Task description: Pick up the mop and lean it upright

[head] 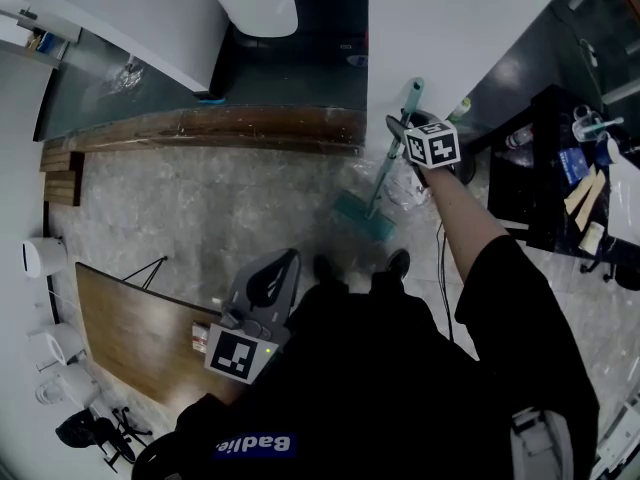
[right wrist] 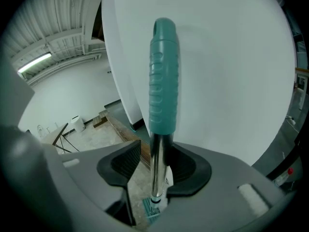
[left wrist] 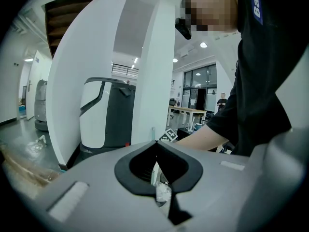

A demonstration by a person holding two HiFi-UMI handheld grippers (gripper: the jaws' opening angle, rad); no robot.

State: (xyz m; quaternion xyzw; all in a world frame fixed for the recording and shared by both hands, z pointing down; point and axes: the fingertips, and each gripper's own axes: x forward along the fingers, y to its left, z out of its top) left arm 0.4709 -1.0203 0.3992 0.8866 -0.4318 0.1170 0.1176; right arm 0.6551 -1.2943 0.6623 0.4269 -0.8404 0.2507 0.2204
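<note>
Mop with a teal ribbed grip, chrome shaft and flat teal head (right wrist: 163, 81) stands tilted, its grip tipped toward the white column (right wrist: 231, 81), its head on the pale floor (head: 200, 208) before the column's foot. Right gripper (right wrist: 157, 151) has its jaws apart around the chrome shaft just below the grip: the shaft sits close against one jaw, with a clear gap at the other. Left gripper (left wrist: 155, 144), well back from the column, has its jaws together with nothing between them.
</note>
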